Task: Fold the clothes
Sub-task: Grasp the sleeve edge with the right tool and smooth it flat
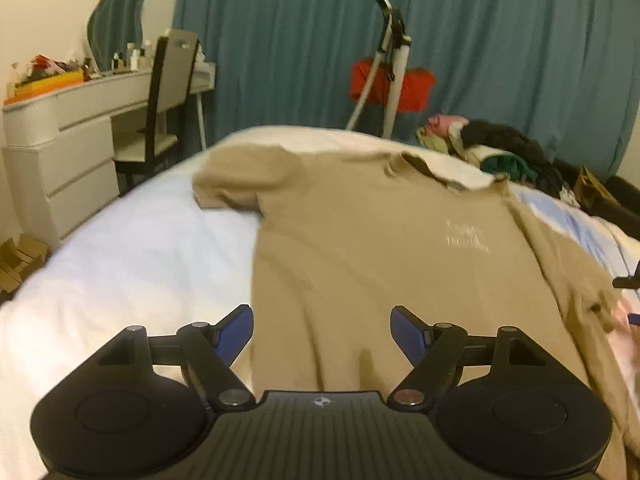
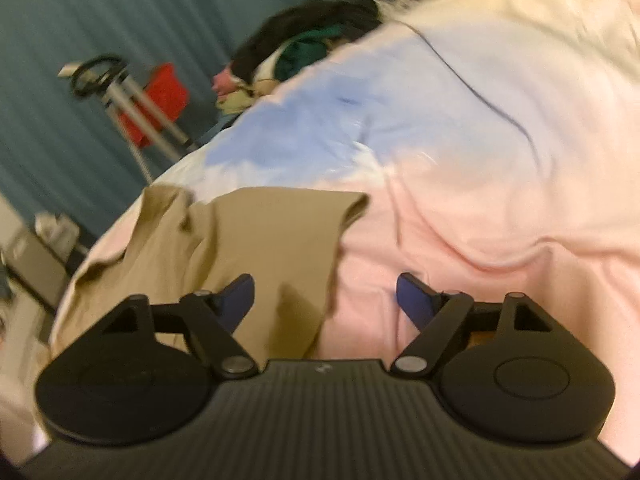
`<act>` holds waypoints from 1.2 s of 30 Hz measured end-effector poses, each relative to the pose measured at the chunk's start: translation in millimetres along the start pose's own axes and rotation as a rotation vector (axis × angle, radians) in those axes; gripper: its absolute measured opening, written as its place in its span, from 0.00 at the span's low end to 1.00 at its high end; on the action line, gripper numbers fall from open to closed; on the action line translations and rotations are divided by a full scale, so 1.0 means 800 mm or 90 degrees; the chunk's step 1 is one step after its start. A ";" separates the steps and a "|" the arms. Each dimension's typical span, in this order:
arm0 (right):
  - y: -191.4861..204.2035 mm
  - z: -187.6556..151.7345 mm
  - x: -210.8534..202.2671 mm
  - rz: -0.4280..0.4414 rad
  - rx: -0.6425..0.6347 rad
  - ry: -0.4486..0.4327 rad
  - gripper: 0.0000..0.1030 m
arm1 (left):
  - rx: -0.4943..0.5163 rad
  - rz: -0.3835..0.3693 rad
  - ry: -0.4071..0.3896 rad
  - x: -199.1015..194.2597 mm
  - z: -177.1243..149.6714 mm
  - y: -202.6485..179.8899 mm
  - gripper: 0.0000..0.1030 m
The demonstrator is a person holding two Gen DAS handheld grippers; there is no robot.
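1. Shirt first: the tan T-shirt [image 1: 360, 240] lies spread front-up on the bed [image 1: 132, 248], collar at the far end, its right side rumpled.
2. My left gripper [image 1: 322, 334] hovers over the near hem, jaws wide, nothing between them.
3. My right gripper [image 2: 325, 300] is equally wide and empty, straddling the shirt's right edge [image 2: 336, 264].
4. I judge the next step is smoothing, then pinching hem and sleeve together; I'd close only once cloth sits between the pads.
5. The left view alone shows the whole shirt and the chair [image 1: 168, 96]; the right view alone shows the right sleeve [image 2: 304, 208] lying flat.
6. Both views show the clothes pile [image 1: 496, 148].
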State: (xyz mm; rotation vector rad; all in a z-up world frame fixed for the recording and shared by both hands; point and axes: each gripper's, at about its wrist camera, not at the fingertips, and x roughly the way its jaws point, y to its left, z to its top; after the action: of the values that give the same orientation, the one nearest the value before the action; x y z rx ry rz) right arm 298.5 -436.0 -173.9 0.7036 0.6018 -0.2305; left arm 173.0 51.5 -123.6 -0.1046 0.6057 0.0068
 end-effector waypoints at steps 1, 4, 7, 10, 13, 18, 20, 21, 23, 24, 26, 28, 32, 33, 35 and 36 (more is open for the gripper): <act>-0.007 0.001 0.008 0.004 0.019 0.002 0.78 | 0.003 -0.004 0.000 0.003 -0.002 -0.002 0.75; -0.006 -0.001 0.034 0.001 -0.015 -0.004 0.78 | -0.008 -0.029 0.005 0.016 -0.004 0.000 0.75; 0.004 0.006 0.048 0.010 -0.044 -0.036 0.73 | -0.017 -0.047 0.012 0.028 -0.005 0.004 0.75; 0.015 0.022 0.059 0.001 -0.074 -0.056 0.21 | -0.006 -0.042 0.014 0.036 -0.004 0.010 0.75; 0.025 0.054 0.051 -0.002 -0.119 -0.080 0.06 | 0.001 -0.037 0.010 0.042 -0.001 0.014 0.75; 0.037 0.143 0.040 -0.051 -0.159 -0.156 0.06 | -0.018 -0.039 0.010 0.048 0.005 0.023 0.75; 0.039 0.170 0.057 -0.070 -0.186 -0.139 0.06 | -0.017 -0.039 0.012 0.050 0.006 0.024 0.75; 0.039 0.174 0.063 -0.071 -0.189 -0.130 0.07 | -0.014 -0.039 0.013 0.051 0.007 0.024 0.75; 0.039 0.181 0.075 -0.072 -0.194 -0.113 0.10 | -0.007 -0.036 0.015 0.054 0.006 0.022 0.75; 0.039 0.179 0.073 -0.066 -0.191 -0.115 0.17 | -0.002 -0.035 0.016 0.055 0.006 0.021 0.75; 0.036 0.168 0.058 -0.053 -0.167 -0.122 0.47 | 0.008 -0.035 0.016 0.056 0.006 0.020 0.75; 0.030 0.150 0.034 -0.034 -0.132 -0.134 0.85 | 0.013 -0.038 0.013 0.055 0.007 0.022 0.75; 0.013 0.096 -0.007 0.034 -0.029 -0.123 0.87 | 0.008 -0.051 0.006 0.043 0.009 0.026 0.75; 0.005 0.081 -0.011 0.053 0.001 -0.111 0.87 | 0.007 -0.053 0.004 0.040 0.008 0.026 0.75; -0.009 0.051 -0.012 0.076 0.047 -0.080 0.87 | 0.009 -0.053 0.004 0.030 0.004 0.027 0.75; -0.015 0.036 -0.008 0.080 0.063 -0.060 0.89 | 0.010 -0.053 0.007 0.026 0.002 0.027 0.75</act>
State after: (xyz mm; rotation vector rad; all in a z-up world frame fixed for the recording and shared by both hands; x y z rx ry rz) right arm 301.0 -464.1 -159.2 0.8185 0.4564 -0.1767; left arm 190.3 72.9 -136.6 -0.1137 0.6111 -0.0789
